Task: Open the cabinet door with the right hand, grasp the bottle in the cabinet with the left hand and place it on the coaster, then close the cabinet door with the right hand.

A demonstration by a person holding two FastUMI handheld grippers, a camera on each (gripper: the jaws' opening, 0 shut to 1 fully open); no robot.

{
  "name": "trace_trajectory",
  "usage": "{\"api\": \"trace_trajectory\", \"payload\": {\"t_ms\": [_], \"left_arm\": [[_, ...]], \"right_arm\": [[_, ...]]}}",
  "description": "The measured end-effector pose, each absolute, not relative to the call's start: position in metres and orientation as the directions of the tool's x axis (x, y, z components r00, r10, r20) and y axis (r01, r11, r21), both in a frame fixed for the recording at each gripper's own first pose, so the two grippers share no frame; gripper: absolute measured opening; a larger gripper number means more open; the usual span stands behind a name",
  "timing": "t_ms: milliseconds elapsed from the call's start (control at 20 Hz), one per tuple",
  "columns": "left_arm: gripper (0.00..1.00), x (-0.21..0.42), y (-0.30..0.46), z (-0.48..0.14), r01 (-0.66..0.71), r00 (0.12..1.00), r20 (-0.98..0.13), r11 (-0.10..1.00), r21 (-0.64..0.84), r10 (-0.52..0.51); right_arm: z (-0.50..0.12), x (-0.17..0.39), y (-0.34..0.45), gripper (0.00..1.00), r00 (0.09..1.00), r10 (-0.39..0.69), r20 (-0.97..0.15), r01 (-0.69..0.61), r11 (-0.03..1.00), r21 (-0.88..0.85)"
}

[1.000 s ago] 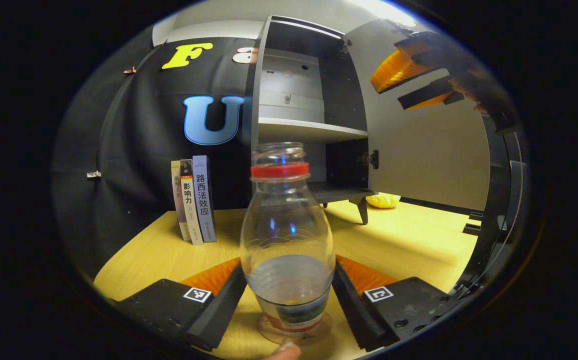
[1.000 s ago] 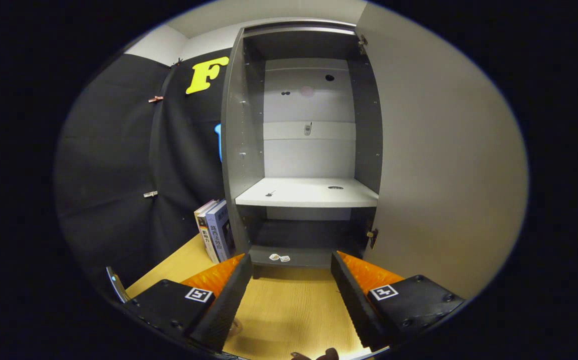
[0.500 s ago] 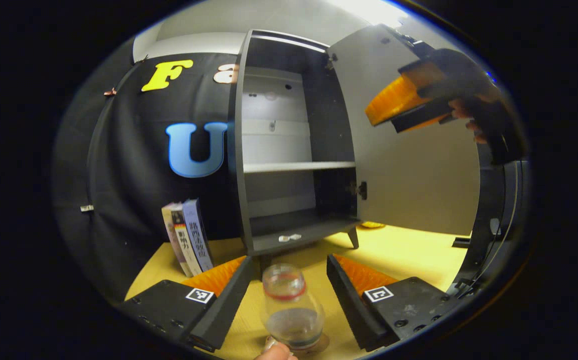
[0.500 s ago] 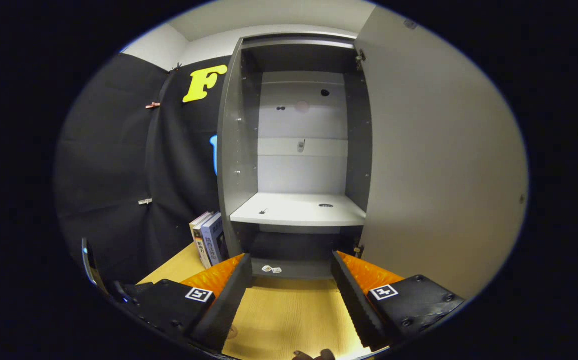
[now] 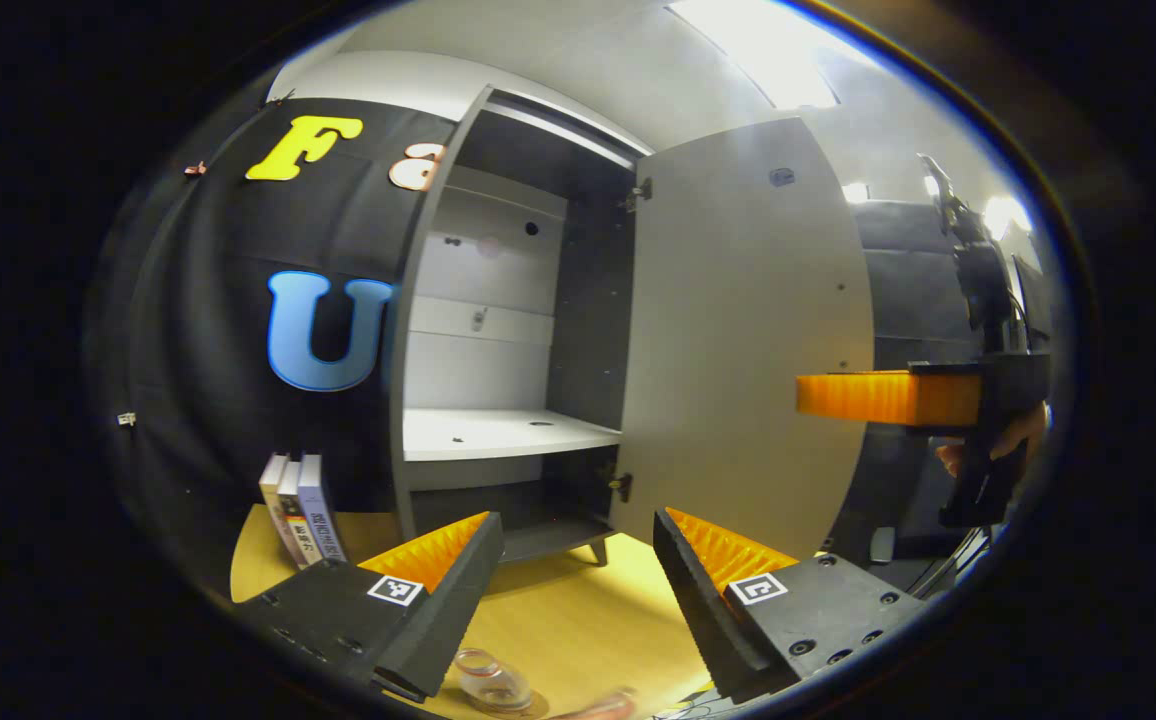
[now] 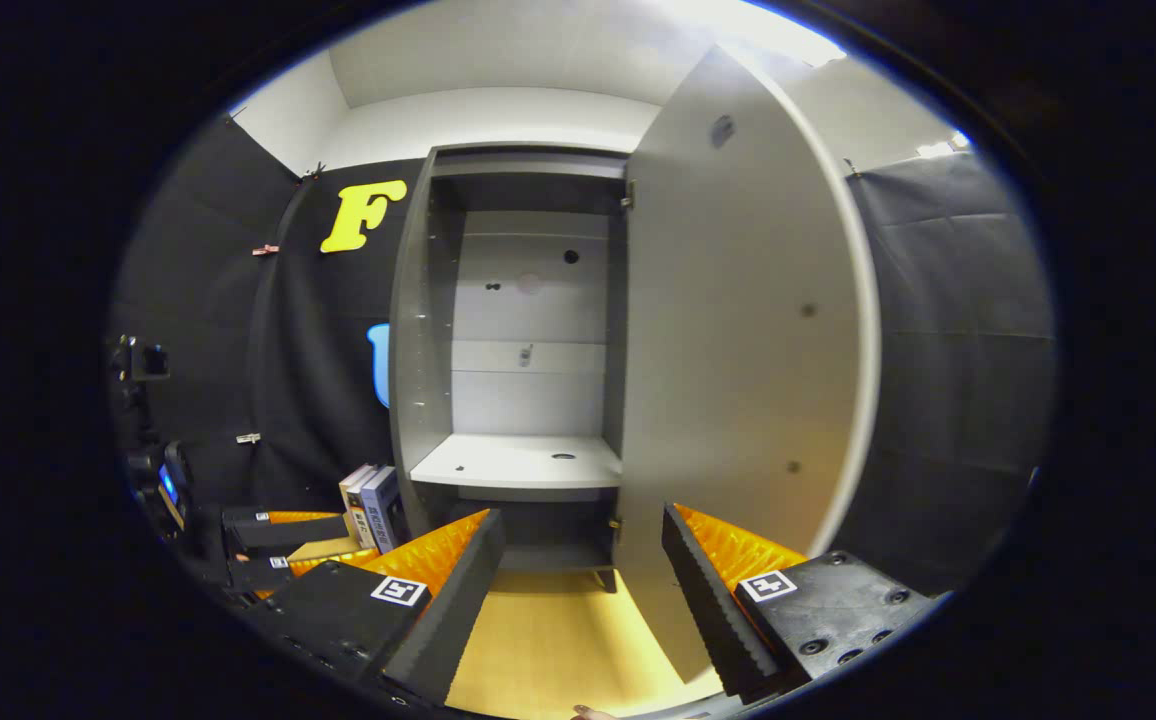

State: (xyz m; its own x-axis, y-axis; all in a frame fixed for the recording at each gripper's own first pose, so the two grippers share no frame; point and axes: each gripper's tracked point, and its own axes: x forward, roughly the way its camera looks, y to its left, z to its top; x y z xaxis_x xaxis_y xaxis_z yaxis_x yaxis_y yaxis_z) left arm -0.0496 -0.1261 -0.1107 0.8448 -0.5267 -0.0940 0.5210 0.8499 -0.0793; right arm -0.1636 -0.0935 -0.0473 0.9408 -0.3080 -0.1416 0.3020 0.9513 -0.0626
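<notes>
1. Ribbed fingers of the left claw [image 5: 578, 600] stand apart with nothing between them; the bottle [image 5: 491, 682] sits on the coaster [image 5: 523, 706] on the counter [image 5: 578, 620], below and just left of the gap.
2. Right claw [image 6: 583, 600]: fingers likewise apart and empty, aimed at the cabinet [image 6: 523, 350].
3. Door [image 6: 738, 370]: pale panel, hinged on the cabinet's right side, swung wide open. Its free vertical edge lies right of and ahead of the right claw, which judging by this is the nearer hand for closing.
4. Bottle: clear plastic, seen from above, standing upright.
5. Books [image 5: 298, 510] stand left of the cabinet.
</notes>
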Motion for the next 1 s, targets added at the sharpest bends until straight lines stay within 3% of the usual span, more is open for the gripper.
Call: {"api": "trace_trajectory", "payload": {"t_ms": [50, 100, 250, 350, 700, 950, 1000], "left_arm": [[0.93, -0.050, -0.136, -0.107, 0.544, 0.829, -0.098, 0.835, -0.088, -0.550], [0.92, -0.050, -0.149, -0.108, 0.566, 0.811, -0.111, 0.818, -0.098, -0.574], [0.97, -0.044, -0.178, -0.106, 0.600, 0.777, -0.131, 0.787, -0.143, -0.616], [0.94, -0.038, -0.194, -0.103, 0.608, 0.768, -0.127, 0.777, -0.166, -0.628], [0.93, -0.013, -0.222, -0.089, 0.616, 0.777, -0.075, 0.779, -0.116, -0.625], [0.93, -0.005, -0.246, -0.086, 0.626, 0.766, -0.077, 0.768, -0.134, -0.638], [0.93, -0.003, -0.248, -0.086, 0.623, 0.770, -0.075, 0.772, -0.126, -0.634]], "right_arm": [[-0.044, -0.179, -0.109, 1.00, 0.926, -0.353, -0.136, 0.344, 0.935, -0.084], [-0.043, -0.195, -0.125, 0.94, 0.906, -0.400, -0.137, 0.388, 0.915, -0.107], [-0.039, -0.233, -0.169, 1.00, 0.848, -0.511, -0.143, 0.492, 0.858, -0.146], [-0.031, -0.243, -0.195, 0.97, 0.824, -0.553, -0.124, 0.530, 0.830, -0.173], [0.011, -0.226, -0.254, 0.98, 0.853, -0.521, -0.018, 0.510, 0.841, -0.182], [0.009, -0.203, -0.266, 1.00, 0.895, -0.444, -0.029, 0.429, 0.879, -0.208], [0.007, -0.199, -0.265, 0.95, 0.907, -0.419, -0.039, 0.403, 0.892, -0.207]]}}
